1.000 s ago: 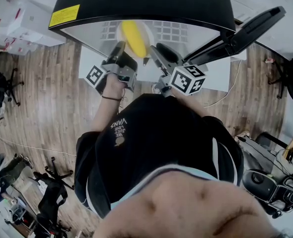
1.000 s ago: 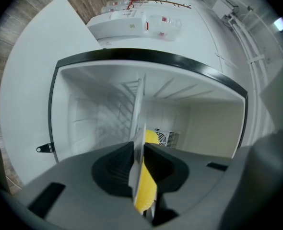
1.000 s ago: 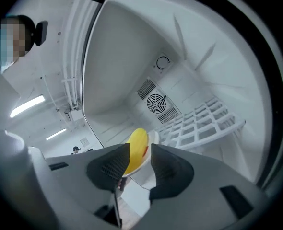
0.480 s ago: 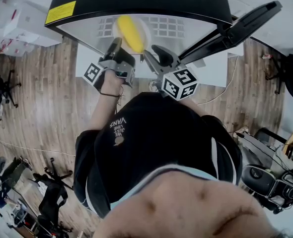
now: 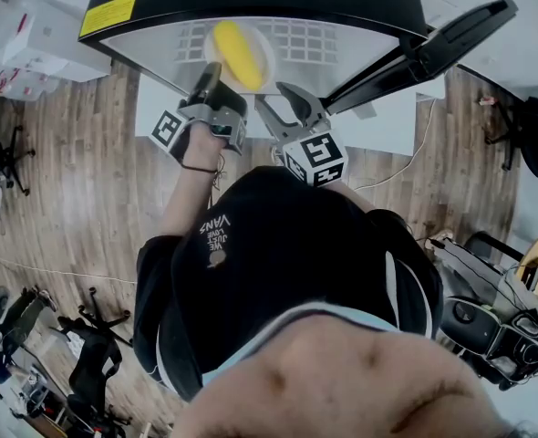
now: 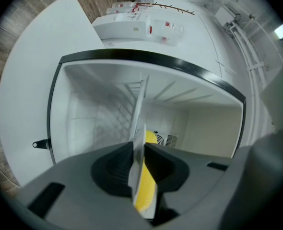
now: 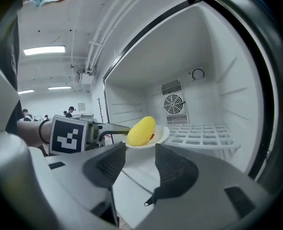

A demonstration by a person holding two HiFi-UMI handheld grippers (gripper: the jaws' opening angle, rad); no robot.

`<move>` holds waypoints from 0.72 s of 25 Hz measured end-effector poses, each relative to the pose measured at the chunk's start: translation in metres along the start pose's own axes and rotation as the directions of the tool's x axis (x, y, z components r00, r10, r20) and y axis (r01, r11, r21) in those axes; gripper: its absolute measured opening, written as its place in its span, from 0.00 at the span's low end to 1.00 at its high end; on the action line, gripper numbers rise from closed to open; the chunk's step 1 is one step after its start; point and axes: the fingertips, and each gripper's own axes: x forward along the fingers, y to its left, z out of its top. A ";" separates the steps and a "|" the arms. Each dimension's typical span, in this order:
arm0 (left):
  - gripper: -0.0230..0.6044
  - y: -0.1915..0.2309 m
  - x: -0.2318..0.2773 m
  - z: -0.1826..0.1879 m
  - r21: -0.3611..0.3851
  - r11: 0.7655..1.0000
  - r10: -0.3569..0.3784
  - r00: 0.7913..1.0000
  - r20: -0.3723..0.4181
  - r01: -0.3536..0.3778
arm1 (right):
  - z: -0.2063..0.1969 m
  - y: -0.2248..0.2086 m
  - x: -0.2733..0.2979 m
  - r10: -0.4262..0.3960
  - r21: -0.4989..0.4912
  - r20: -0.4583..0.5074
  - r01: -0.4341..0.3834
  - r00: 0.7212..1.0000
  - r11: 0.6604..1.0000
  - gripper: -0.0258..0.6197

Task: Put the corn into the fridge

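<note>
The left gripper [image 6: 140, 171] is clenched on the plate [image 7: 159, 137] rim so the corn [image 7: 141, 131], at its one o'clock, is borne level inside the fridge [image 7: 218, 71], while the right gripper [image 7: 139, 169], empty, is being opened.

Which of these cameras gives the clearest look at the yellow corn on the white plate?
The right gripper view: the yellow corn lies side-on, unblocked, on the round white plate inside the open black fridge. The head view shows the corn small, from above. The left gripper view shows only a yellow sliver behind the plate's edge.
</note>
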 end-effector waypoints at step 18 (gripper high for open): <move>0.12 0.000 0.002 0.000 -0.020 1.000 -0.018 1.000 -0.011 0.018 | 0.001 -0.002 0.013 -0.075 -0.062 -0.041 0.072 0.996 0.995 0.33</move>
